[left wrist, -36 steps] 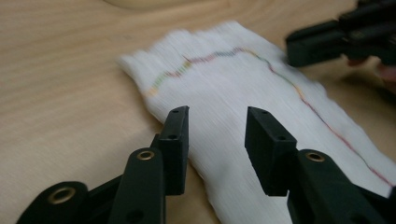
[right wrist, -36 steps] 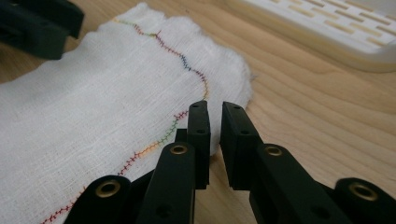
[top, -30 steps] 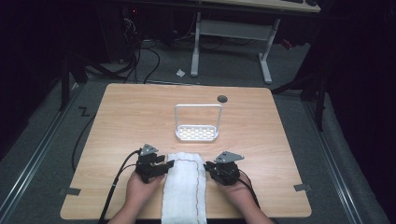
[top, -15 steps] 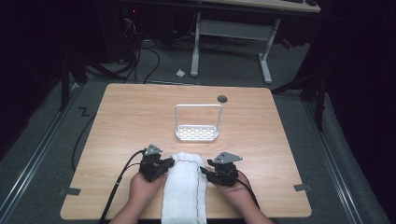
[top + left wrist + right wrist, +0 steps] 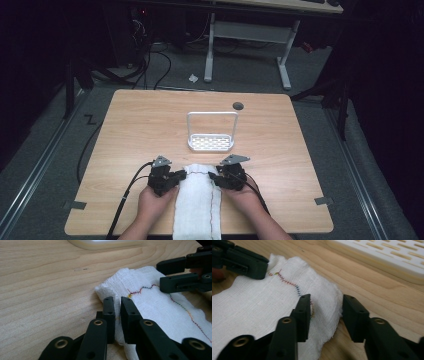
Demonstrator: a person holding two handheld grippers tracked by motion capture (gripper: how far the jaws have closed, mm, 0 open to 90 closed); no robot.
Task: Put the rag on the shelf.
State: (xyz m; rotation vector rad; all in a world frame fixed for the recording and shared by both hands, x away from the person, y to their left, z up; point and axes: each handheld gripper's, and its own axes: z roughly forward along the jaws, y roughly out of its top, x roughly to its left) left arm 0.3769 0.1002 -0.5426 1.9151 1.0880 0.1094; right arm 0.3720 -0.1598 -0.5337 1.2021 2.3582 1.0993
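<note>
A white gauze cloth [image 5: 197, 200] with a coloured stitched seam lies lengthwise at the table's near edge, between my two hands. My left gripper [image 5: 184, 176] sits at the cloth's far left corner. In the left gripper view its jaws [image 5: 117, 301] pinch the cloth's [image 5: 150, 300] edge, having closed on it within the last second. My right gripper [image 5: 212, 177] is at the far right corner. In the right gripper view its jaws [image 5: 325, 298] straddle the cloth's [image 5: 262, 300] edge without pressing it, and they have just been closing.
A white slotted rack [image 5: 211, 142] with a tall hoop handle stands mid-table, just beyond the cloth. The wooden table [image 5: 300, 150] has a dark round hole [image 5: 238, 106] near its back edge and tape tabs [image 5: 322, 201] at the front corners. Cables trail off left.
My right gripper has slid a little leftward onto the cloth's right edge. The left gripper has stayed at the left corner.
</note>
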